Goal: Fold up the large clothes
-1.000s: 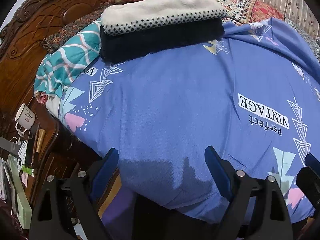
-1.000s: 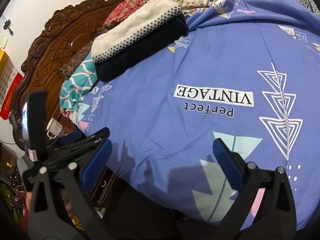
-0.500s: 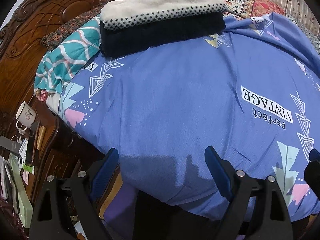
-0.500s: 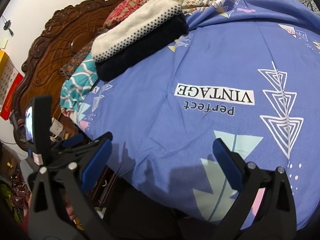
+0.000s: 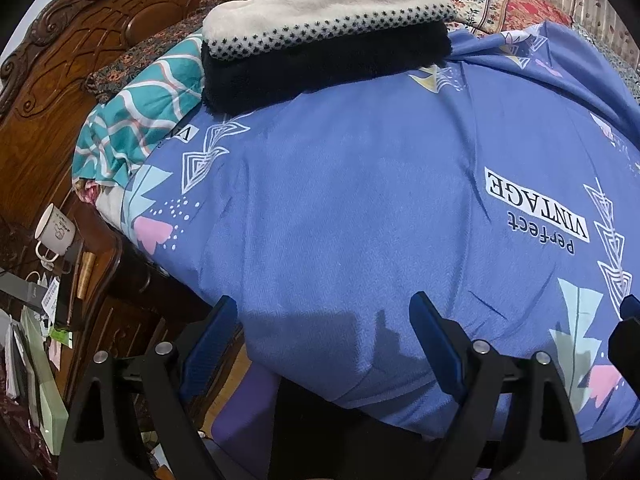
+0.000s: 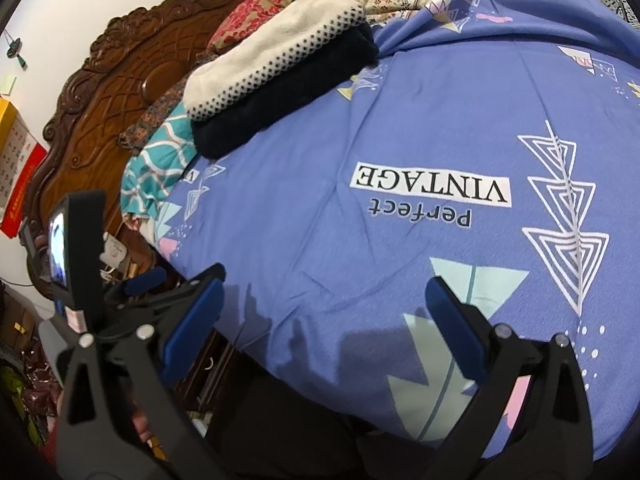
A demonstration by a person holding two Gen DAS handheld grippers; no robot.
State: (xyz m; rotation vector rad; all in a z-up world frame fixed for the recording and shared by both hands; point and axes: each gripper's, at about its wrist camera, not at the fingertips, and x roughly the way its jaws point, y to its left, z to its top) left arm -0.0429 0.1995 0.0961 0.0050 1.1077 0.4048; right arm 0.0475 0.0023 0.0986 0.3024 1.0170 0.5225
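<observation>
Bed-covering blue printed cloth (image 5: 340, 220) fills both views, draping over the near edge. Both the left gripper (image 5: 324, 332) and right gripper (image 6: 324, 320) hover over that edge, fingers apart, holding nothing. Beyond, a folded cream-and-black stack (image 5: 320, 36) lies by the carved headboard (image 5: 80, 60).

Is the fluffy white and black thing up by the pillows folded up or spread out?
Folded. The white and black fleece sits as a thick, neat stack with stacked layers showing along its edge, on the blue sheet.
</observation>
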